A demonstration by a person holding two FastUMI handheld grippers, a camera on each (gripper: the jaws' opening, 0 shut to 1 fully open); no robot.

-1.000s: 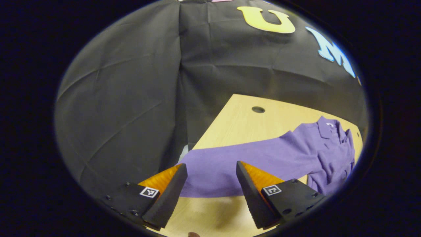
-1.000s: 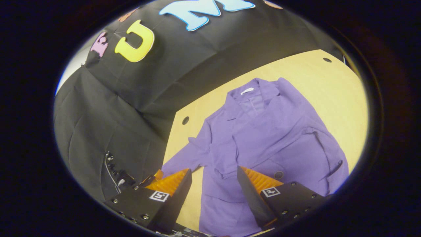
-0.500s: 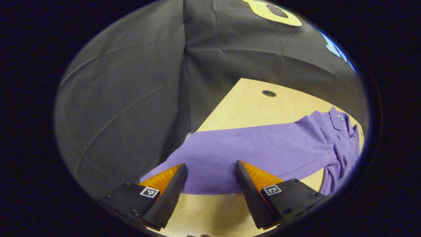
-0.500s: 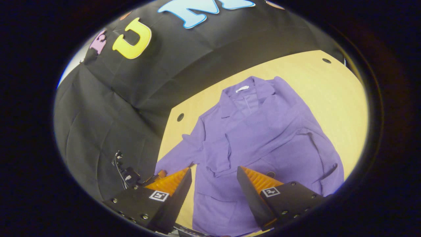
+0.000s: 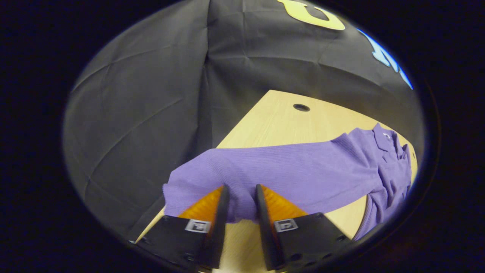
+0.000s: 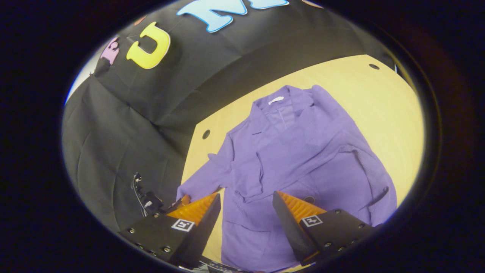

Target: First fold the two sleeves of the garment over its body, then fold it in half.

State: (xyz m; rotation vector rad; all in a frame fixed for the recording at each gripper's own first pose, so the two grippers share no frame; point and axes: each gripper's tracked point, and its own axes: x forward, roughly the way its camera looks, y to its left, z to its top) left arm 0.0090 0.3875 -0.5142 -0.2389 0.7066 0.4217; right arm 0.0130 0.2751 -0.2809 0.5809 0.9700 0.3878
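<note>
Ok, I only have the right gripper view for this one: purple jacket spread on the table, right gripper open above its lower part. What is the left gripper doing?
Observer: In the left gripper view, the left gripper is shut on the sleeve near its cuff, with fabric bunched between the fingers.
Operator: Is that sleeve folded over yet?
Observer: No. It lies stretched out sideways across the table, away from the rest of the jacket.
Operator: And where does the cuff end sit?
Observer: It overlaps the table's side edge, seen against the black cloth.
</note>
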